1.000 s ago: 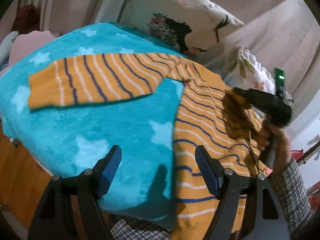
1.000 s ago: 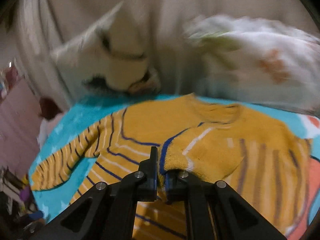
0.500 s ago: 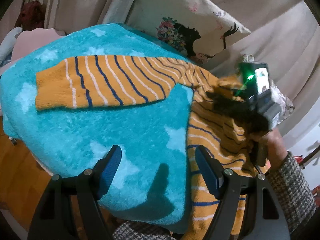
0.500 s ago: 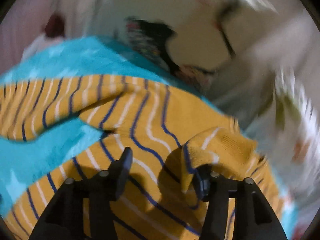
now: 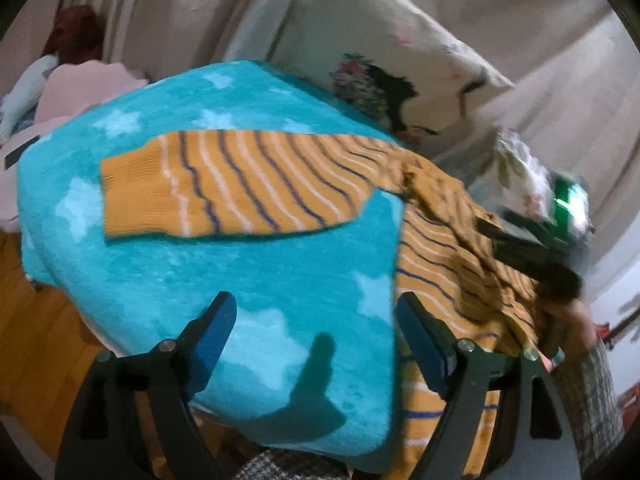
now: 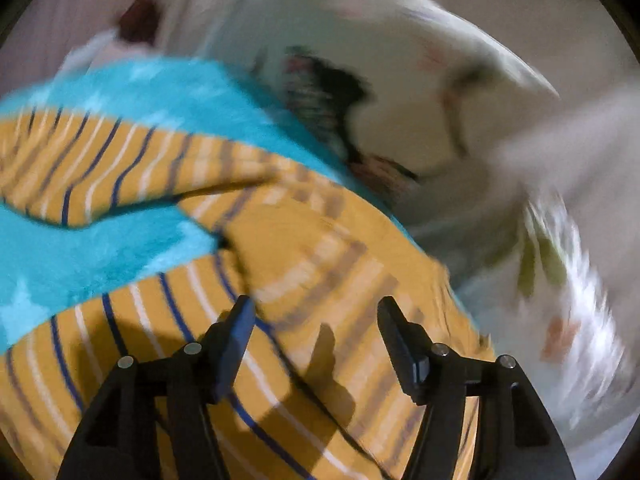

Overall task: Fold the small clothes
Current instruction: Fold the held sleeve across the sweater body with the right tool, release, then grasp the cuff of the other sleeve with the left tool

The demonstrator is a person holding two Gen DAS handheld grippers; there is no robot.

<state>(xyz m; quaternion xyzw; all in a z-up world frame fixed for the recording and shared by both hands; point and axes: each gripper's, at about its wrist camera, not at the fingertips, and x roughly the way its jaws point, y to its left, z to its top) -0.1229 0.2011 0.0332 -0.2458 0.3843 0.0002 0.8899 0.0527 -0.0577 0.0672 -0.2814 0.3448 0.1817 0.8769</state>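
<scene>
An orange sweater with blue and white stripes lies on a teal star blanket (image 5: 192,280). Its left sleeve (image 5: 240,188) stretches flat to the left. The body (image 5: 436,264) runs down the blanket's right side. My left gripper (image 5: 314,304) hovers over bare blanket near the front edge, beside the sweater's body, its jaws opening with nothing between them. My right gripper (image 6: 316,312) hangs just above the sweater's chest (image 6: 320,248), where the other sleeve lies folded over; its jaws are opening and hold nothing. This view is blurred.
A white printed pillow (image 5: 400,64) leans on the beige backrest behind the blanket, with a floral cushion (image 5: 520,168) to its right. Pink cloth (image 5: 88,84) lies at the far left. Wooden floor (image 5: 24,320) shows below the blanket's left edge. A person's hand (image 5: 576,320) is at the right.
My right gripper let go of the sleeve cuff it was shut on, opened wide, rolled and drew back over the sweater. My left gripper opened a little wider and shifted slightly.
</scene>
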